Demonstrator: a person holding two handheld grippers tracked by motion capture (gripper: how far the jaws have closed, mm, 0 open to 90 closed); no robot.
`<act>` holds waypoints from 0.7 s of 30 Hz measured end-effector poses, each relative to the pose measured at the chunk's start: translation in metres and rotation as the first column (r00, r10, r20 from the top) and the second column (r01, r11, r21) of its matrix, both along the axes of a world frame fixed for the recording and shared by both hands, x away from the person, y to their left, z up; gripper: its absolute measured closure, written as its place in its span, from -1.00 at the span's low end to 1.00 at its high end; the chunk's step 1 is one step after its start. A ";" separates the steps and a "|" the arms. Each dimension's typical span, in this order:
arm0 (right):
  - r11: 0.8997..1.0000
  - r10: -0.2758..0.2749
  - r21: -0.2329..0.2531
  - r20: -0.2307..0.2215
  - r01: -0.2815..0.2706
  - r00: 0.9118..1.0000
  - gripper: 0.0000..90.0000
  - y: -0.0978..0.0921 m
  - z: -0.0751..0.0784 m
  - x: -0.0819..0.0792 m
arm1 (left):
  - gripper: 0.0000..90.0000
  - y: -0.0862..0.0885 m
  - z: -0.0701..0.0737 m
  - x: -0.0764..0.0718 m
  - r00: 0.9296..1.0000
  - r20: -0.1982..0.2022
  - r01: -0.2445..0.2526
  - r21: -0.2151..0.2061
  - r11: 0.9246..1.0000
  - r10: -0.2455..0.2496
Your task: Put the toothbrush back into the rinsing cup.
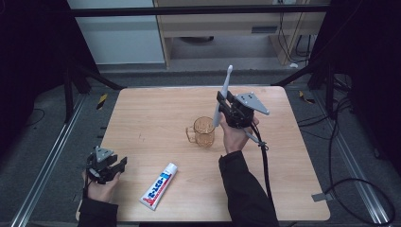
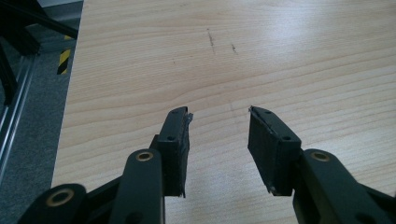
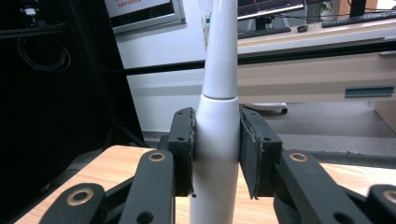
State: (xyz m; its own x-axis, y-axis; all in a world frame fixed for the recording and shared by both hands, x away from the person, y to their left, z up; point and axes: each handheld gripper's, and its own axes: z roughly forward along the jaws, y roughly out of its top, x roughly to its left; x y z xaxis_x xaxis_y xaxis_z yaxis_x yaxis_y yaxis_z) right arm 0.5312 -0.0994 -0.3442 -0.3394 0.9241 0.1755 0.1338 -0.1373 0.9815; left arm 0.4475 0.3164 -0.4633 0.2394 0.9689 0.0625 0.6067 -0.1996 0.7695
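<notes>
White toothbrush is clamped upright in the right gripper, its lower end at the rim of the amber cup — so it's nearly in or just out, can't tell. Left gripper sits open and empty, toothpaste untouched beside it.

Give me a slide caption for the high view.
Right hand-held gripper holds a white electric toothbrush upright beside an amber mug; toothpaste tube lies nearby.
</notes>
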 end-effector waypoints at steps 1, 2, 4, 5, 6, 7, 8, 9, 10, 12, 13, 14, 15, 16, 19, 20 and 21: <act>1.000 0.001 0.002 -0.001 -0.001 1.000 0.51 0.001 -0.001 0.001 | 0.28 0.000 0.000 0.000 1.000 0.000 0.000 0.001 1.000 0.000; 1.000 0.005 0.004 -0.002 -0.005 1.000 0.51 0.002 -0.002 0.002 | 0.28 0.000 0.000 0.000 1.000 0.000 0.000 0.002 1.000 0.000; 1.000 0.014 0.003 -0.004 -0.014 1.000 0.51 0.004 -0.003 0.004 | 0.28 0.000 0.000 0.000 1.000 0.001 0.000 0.002 1.000 0.000; 1.000 0.016 0.004 -0.009 -0.016 1.000 0.51 0.005 -0.004 0.005 | 0.28 0.000 0.000 0.000 1.000 0.002 -0.001 0.002 1.000 0.001; 1.000 0.017 0.002 -0.008 -0.017 1.000 0.51 0.006 -0.005 0.006 | 0.29 0.000 0.000 0.000 1.000 0.003 -0.003 0.003 1.000 0.003; 1.000 0.018 0.000 -0.009 -0.018 1.000 0.51 0.007 -0.006 0.007 | 0.29 0.000 0.000 0.000 1.000 0.006 -0.004 0.004 1.000 0.004; 1.000 0.020 -0.003 -0.009 -0.020 1.000 0.51 0.008 -0.007 0.008 | 0.30 0.000 0.000 0.000 1.000 0.006 -0.004 0.005 1.000 0.004; 1.000 0.022 -0.002 -0.009 -0.022 1.000 0.51 0.009 -0.008 0.008 | 0.30 0.000 0.000 0.000 1.000 0.009 -0.007 0.004 1.000 0.007; 1.000 0.025 -0.002 -0.011 -0.025 1.000 0.51 0.010 -0.009 0.009 | 0.31 0.000 0.000 0.000 1.000 0.010 -0.008 0.005 1.000 0.008; 1.000 0.029 -0.002 -0.015 -0.029 0.999 0.51 0.012 -0.011 0.011 | 0.31 0.000 0.000 0.000 1.000 0.008 -0.009 0.007 1.000 0.008; 1.000 0.031 -0.005 -0.019 -0.031 0.999 0.51 0.013 -0.012 0.012 | 0.32 0.000 0.000 0.000 1.000 0.008 -0.009 0.007 1.000 0.008; 0.999 0.033 -0.010 -0.021 -0.033 0.999 0.51 0.015 -0.014 0.014 | 0.32 0.001 0.000 0.000 1.000 0.009 -0.011 0.007 1.000 0.011; 0.999 0.033 -0.014 -0.023 -0.033 0.999 0.51 0.015 -0.015 0.014 | 0.32 0.001 0.000 0.000 1.000 0.010 -0.012 0.008 1.000 0.012; 0.999 0.033 -0.015 -0.026 -0.034 0.999 0.50 0.016 -0.016 0.015 | 0.32 0.001 0.000 0.000 1.000 0.011 -0.012 0.007 1.000 0.012; 0.999 0.035 -0.021 -0.034 -0.036 0.999 0.51 0.017 -0.019 0.016 | 0.32 0.001 0.000 0.000 1.000 0.011 -0.013 0.007 1.000 0.013; 0.999 0.036 -0.024 -0.034 -0.037 0.999 0.50 0.018 -0.020 0.016 | 0.32 0.001 0.000 0.000 1.000 0.010 -0.013 0.007 1.000 0.013; 0.999 0.037 -0.028 -0.036 -0.038 0.999 0.51 0.018 -0.021 0.016 | 0.32 0.001 0.000 -0.001 1.000 0.011 -0.012 0.009 1.000 0.012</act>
State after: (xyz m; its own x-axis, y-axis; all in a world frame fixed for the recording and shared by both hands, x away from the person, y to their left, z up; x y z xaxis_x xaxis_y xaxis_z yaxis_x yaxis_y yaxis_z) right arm 0.5476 -0.0810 -0.3648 -0.3683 0.9156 0.1613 0.1733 -0.1029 0.9795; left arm 0.4470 0.3174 -0.4631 0.2268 0.9712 0.0734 0.6005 -0.1988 0.7745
